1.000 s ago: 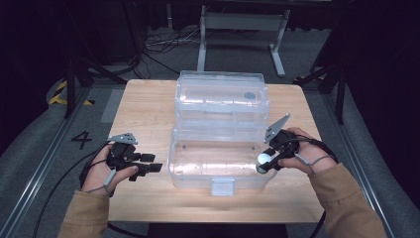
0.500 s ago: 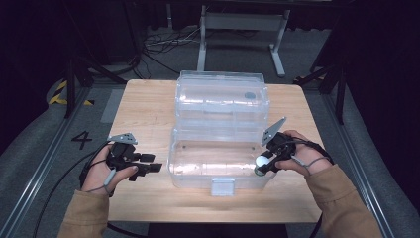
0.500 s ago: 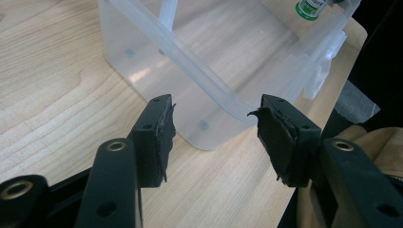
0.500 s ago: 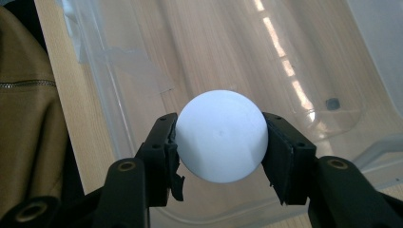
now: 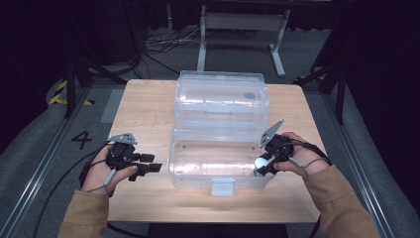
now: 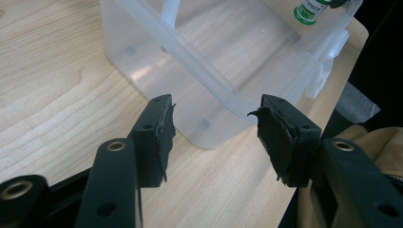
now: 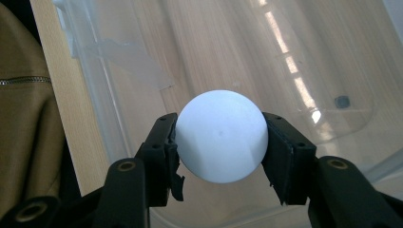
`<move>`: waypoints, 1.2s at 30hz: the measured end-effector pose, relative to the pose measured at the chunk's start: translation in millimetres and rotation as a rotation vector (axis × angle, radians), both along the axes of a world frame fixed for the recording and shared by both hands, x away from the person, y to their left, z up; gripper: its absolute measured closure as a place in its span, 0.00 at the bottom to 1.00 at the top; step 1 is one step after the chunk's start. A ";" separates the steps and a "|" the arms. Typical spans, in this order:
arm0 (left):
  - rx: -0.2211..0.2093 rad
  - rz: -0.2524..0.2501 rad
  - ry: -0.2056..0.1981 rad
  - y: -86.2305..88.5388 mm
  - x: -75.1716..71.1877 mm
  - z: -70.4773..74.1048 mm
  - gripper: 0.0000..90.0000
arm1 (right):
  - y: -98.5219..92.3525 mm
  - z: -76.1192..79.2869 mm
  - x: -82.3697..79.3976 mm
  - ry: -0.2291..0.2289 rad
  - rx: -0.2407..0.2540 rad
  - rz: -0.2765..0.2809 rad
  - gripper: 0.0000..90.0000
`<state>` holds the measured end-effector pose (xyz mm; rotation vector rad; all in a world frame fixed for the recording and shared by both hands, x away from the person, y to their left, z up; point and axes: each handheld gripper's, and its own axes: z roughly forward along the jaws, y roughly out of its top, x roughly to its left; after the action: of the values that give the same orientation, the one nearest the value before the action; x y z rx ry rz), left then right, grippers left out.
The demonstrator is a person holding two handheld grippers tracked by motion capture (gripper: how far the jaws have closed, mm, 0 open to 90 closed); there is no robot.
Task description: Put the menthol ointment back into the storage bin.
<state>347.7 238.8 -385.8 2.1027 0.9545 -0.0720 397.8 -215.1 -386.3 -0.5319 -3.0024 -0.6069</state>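
Note:
A clear plastic box [image 5: 198,166] lies open on the wooden table [image 5: 143,109], its lid [image 5: 220,99] folded back behind it. My right gripper [image 5: 261,164] is shut on a white ball [image 7: 219,142] and holds it over the right end of the box, above the clear bottom [image 7: 285,57]. My left gripper [image 5: 150,163] rests on the table just left of the box, open with nothing between its fingers. In the left gripper view the left gripper [image 6: 214,135] faces the box's near corner [image 6: 204,126].
The box's latch tab [image 5: 222,187] sticks out at the front edge. A small green-and-white object [image 6: 311,9] shows at the box's far end, cut off by the frame. Dark floor, cables and a metal stand [image 5: 237,29] lie beyond the table.
My right gripper with the ball has edged slightly left and down over the box. The left gripper has stayed where it was.

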 end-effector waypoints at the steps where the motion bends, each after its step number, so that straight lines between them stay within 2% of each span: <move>1: 0.000 -0.001 0.000 -0.2 -0.1 0.0 0.52 | 0.2 -0.9 0.3 0.001 0.001 0.004 0.56; 36: 0.011 -0.013 0.007 -1.6 -0.3 -0.3 0.52 | 6.6 -11.3 -0.7 0.003 -0.069 0.022 0.56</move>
<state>347.4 237.1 -386.1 2.1196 0.9477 -0.0809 397.1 -208.5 -397.6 -0.5012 -3.0318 -0.5021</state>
